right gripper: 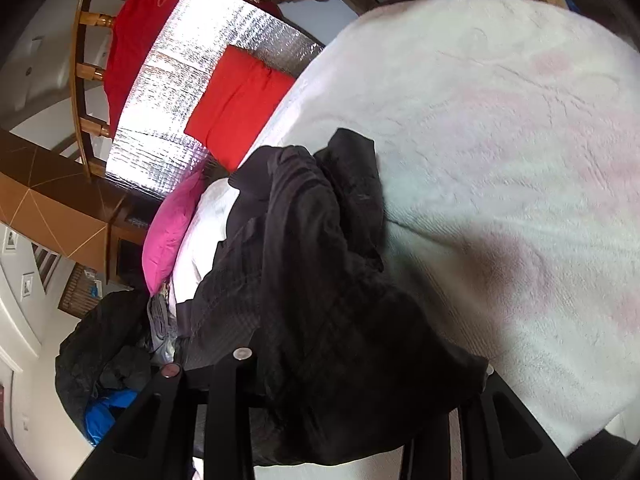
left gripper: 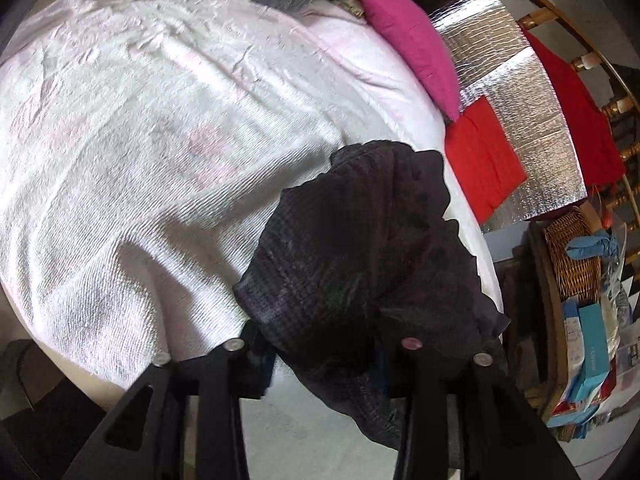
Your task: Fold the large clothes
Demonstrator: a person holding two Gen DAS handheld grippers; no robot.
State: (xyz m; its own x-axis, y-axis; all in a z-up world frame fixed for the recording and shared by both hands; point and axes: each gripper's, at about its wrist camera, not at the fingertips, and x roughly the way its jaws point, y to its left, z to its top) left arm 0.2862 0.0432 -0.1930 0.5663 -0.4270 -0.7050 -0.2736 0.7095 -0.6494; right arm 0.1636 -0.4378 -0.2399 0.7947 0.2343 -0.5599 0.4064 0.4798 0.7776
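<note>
A dark, finely checked garment [left gripper: 360, 240] is bunched between the fingers of my left gripper [left gripper: 328, 352], which is shut on it. Its far part rests on the edge of the bed [left gripper: 160, 140]; its near part hangs over the pale floor. It covers the right finger's tip, and the left finger [left gripper: 224, 392] shows beside it. In the right wrist view the same garment [right gripper: 320, 280] drapes over my right gripper [right gripper: 360, 372], also shut on it. There the folds hide the right finger and spill down past the left finger [right gripper: 228, 400].
A white-pink textured blanket [right gripper: 500, 160] covers the bed. At its head lie a pink pillow [left gripper: 412, 40], red cushions [left gripper: 484, 160] and a silver foil mat [left gripper: 532, 120]. A wicker basket [left gripper: 572, 256] and boxes stand beside the bed. More dark clothes [right gripper: 108, 356] are piled nearby.
</note>
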